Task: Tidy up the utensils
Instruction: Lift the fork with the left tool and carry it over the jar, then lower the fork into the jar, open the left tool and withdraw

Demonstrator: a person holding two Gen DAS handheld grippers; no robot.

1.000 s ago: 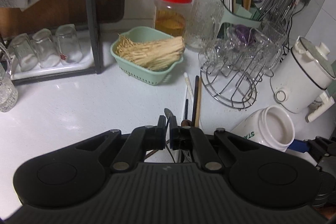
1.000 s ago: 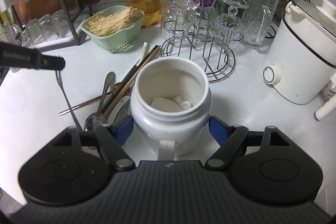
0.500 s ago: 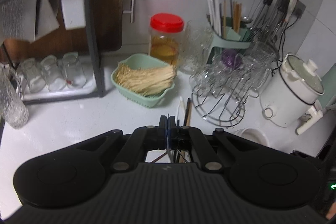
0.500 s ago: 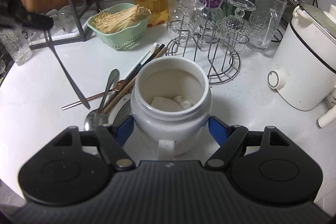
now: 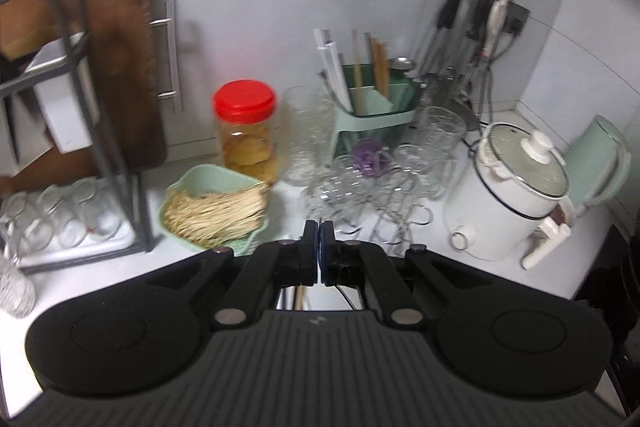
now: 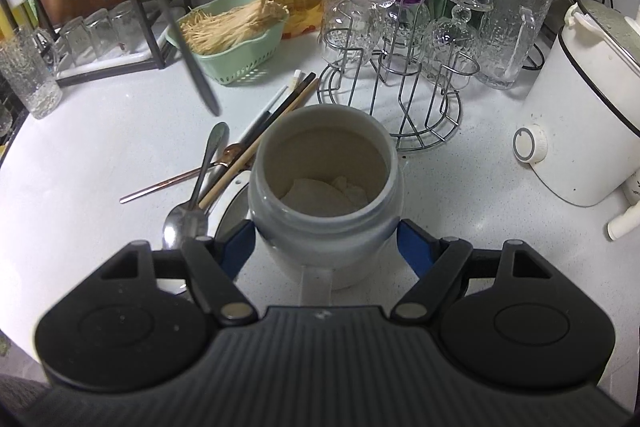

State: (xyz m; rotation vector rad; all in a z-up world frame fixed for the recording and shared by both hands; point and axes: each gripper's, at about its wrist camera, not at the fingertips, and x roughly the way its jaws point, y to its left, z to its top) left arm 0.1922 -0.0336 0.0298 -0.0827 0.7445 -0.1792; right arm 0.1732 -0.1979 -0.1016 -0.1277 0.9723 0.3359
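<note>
Gripping the white jar (image 6: 324,187), the right claw (image 6: 326,247) has its blue pads (image 6: 414,247) pressed on either side of the jar's belly, and the open mouth sits dead centre just ahead of it. Inside the jar, something pale and crumpled lies at the bottom. Left of that claw, a loose heap on the counter (image 6: 100,147): a spoon (image 6: 192,203) with its bowl nearest the claw, a copper-coloured utensil (image 6: 176,181) lying crosswise under it, and chopsticks (image 6: 272,123) slanting away, their near ends tucked beside the jar. Further ahead and left, a slim metal utensil (image 6: 188,51) hangs in the air, slanting down, its lower end clear of the counter; its upper end runs up to the dark shape at the frame's top-left corner.

Over to the left claw (image 5: 319,247): jaws pinched narrow, nearly touching. The thin thing between them barely shows from this view, only a dark sliver under the jaws. Ahead of it and slightly left, the green basket (image 5: 224,187) of pale sticks; beyond that the red-lidded jar (image 5: 246,131). Straight ahead, the glass rack (image 5: 376,187); behind it the green holder (image 5: 376,107) with chopsticks standing in it. Off to the right, the white cooker (image 5: 516,187)
</note>
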